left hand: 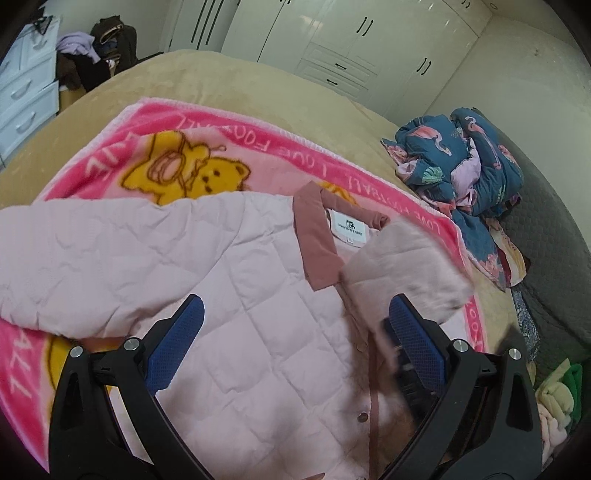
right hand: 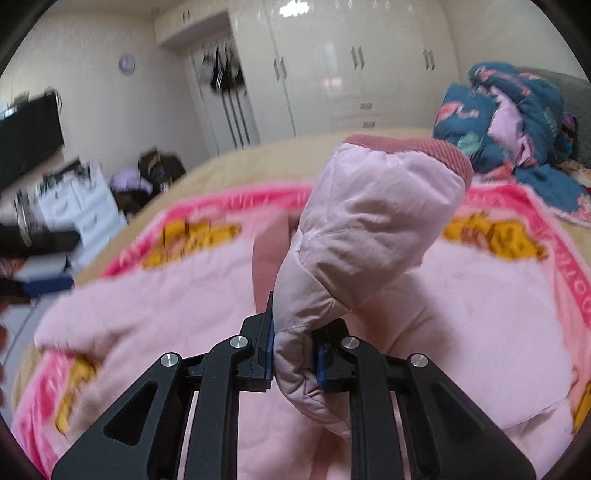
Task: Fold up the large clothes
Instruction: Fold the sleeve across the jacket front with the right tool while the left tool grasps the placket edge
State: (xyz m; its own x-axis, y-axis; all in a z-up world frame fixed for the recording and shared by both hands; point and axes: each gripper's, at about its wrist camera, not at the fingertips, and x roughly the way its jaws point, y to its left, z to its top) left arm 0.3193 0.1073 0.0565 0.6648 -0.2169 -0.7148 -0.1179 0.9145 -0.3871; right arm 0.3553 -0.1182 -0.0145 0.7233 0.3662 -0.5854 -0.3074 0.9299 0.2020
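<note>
Right wrist view: your right tool [right hand: 293, 354] grips the jacket [left hand: 240, 266] sleeve [right hand: 369, 229], mid-fold; left tool [left hand: 295, 332] gapes empty; body unfolded.

A pink blanket [left hand: 258, 155] printed with yellow bears is lying spread across a tan bedspread [left hand: 229, 77]. A rumpled blue quilt [left hand: 469, 155] with flamingo print is sitting heaped at the far right of the bed. Glossy white wardrobes [left hand: 332, 33] are lining the wall behind, and a white chest of drawers [left hand: 26, 96] is standing at left beside a pile of dark and lilac clothes [left hand: 96, 51]. A round wall clock [right hand: 126, 64] is hanging above.
</note>
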